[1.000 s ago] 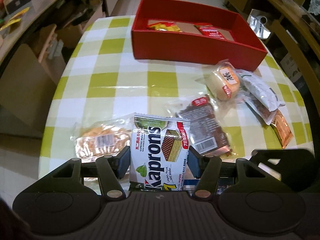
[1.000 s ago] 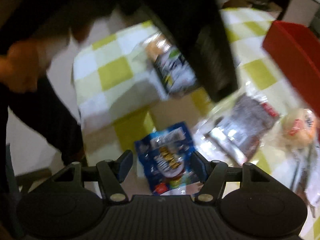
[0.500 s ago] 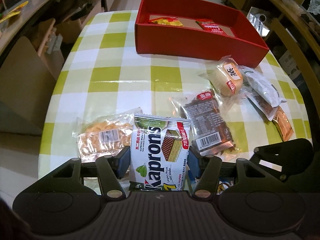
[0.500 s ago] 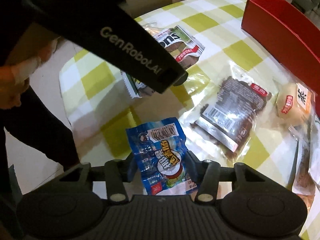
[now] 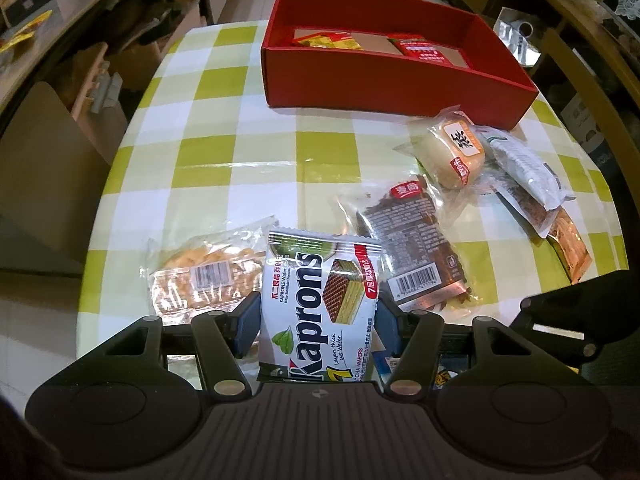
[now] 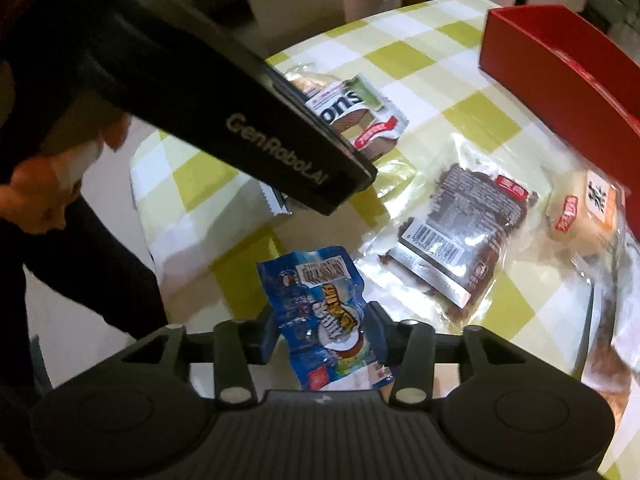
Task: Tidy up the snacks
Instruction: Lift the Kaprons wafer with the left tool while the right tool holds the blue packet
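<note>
My left gripper (image 5: pixel 316 326) is shut on a white Kaprons wafer pack (image 5: pixel 320 300) and holds it above the near table edge. My right gripper (image 6: pixel 324 338) is shut on a blue snack pouch (image 6: pixel 324 316), also lifted over the near edge. The red box (image 5: pixel 400 80) stands at the far side of the checked table and holds a yellow pack (image 5: pixel 328 40) and a red pack (image 5: pixel 420 48). In the right wrist view the red box (image 6: pixel 560 76) is at the upper right, and the left gripper's black body (image 6: pixel 240 120) crosses the view with the Kaprons pack (image 6: pixel 352 116).
On the green-checked tablecloth (image 5: pixel 240 152) lie a clear cracker pack (image 5: pixel 200 276), a dark jerky pack (image 5: pixel 416 248), a round bun (image 5: pixel 456 148) and several packs at the right (image 5: pixel 532 184). Shelves and cardboard boxes (image 5: pixel 100 60) stand left of the table. The person's hand (image 6: pixel 52 184) is at left.
The left gripper has risen and pulled back slightly with the Kaprons pack. The right gripper has closed on the blue pouch and lifted it; its view has steadied.
</note>
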A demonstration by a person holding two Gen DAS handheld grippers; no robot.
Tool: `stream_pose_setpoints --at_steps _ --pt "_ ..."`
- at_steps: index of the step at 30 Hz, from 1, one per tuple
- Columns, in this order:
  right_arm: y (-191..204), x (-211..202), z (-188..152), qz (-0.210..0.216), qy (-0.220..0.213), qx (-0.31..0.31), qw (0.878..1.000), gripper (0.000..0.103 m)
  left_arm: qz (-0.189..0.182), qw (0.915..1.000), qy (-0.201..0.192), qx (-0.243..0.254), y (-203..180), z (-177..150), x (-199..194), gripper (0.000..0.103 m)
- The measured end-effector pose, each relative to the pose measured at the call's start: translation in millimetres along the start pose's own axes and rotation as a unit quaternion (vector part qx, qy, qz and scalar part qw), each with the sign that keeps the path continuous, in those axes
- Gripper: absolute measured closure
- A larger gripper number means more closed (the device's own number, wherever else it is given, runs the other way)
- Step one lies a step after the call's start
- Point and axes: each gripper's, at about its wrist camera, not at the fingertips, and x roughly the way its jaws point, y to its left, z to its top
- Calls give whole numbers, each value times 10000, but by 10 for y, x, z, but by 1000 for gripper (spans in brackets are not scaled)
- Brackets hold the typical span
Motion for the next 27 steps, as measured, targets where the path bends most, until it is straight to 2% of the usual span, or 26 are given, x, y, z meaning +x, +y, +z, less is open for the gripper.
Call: stream_pose_setpoints --at_steps 3,6,9,11,13,17,21,24,27 --pt "-2 115 27 -25 139 -138 9998 28 -20 10000 -12 14 -3 0 -7 37" --pt "52 221 50 -84 276 -350 9990 22 -41 10000 -10 -8 15 1 -7 37" --pt "128 254 64 -206 262 -448 9984 20 -34 10000 -18 -58 50 -2 -16 37" --pt "147 248 60 -237 299 -244 9990 20 -36 9999 -17 -111 77 4 -20 36" --pt "194 244 33 -66 387 -208 9990 17 -22 9999 -9 -133 84 6 -24 36" --pt "265 304 -6 76 358 -280 9989 0 217 9995 -6 -225 84 -7 -41 36" --pt "283 359 -17 162 283 -221 9992 0 180 9991 -123 -363 124 -24 -140 36" --pt "219 343 -25 276 179 48 9994 0 186 9984 -179 -499 184 -47 -196 36" --pt "265 319 -41 46 127 -3 9999 1 203 9977 -163 -628 242 -42 -197 37"
